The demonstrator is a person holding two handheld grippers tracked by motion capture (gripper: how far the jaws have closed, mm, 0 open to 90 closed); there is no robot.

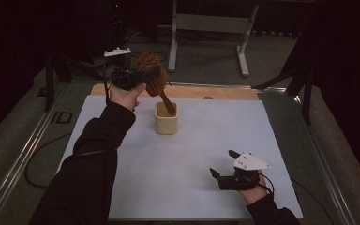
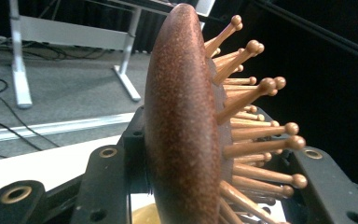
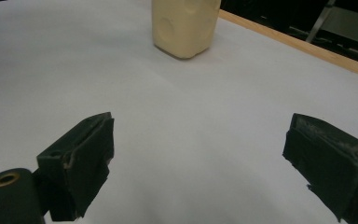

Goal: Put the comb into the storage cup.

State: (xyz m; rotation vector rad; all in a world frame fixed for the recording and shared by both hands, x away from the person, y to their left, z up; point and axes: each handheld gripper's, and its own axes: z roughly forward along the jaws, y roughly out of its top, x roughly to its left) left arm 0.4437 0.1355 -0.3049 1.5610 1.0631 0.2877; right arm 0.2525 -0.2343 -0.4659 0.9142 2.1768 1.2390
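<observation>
A white sheet (image 1: 183,154) covers most of the table, and a cream holder cup (image 1: 166,119) stands upright on it toward the far side, left of centre. A wooden paddle hairbrush (image 1: 152,70) leans over that cup: its handle end (image 1: 168,105) sits inside the mouth, while the head rises up and to the left, so the long axis slants from the cup toward the person's left hand. The cup therefore lies down and to the right of the left gripper (image 1: 138,77), almost directly beneath the brush head.

The left gripper is clamped on the brush head; in the left gripper view the 2 black jaws press on the rounded brown back (image 2: 182,121) and the bristle side (image 2: 256,135). The left forearm reaches far forward across the sheet with the hand raised above cup height. Whether the handle tip already rests on the cup's bottom is hard to tell, since the wall hides it.

The right gripper (image 1: 227,164) rests low on the near right part of the sheet, well apart from the cup, its 2 jaws spread wide with nothing between them; the cup (image 3: 186,25) stands ahead of it. The left hand is plainly the nearer 1, and finishing looks to depend on tipping the slanted brush more upright, then letting go.
</observation>
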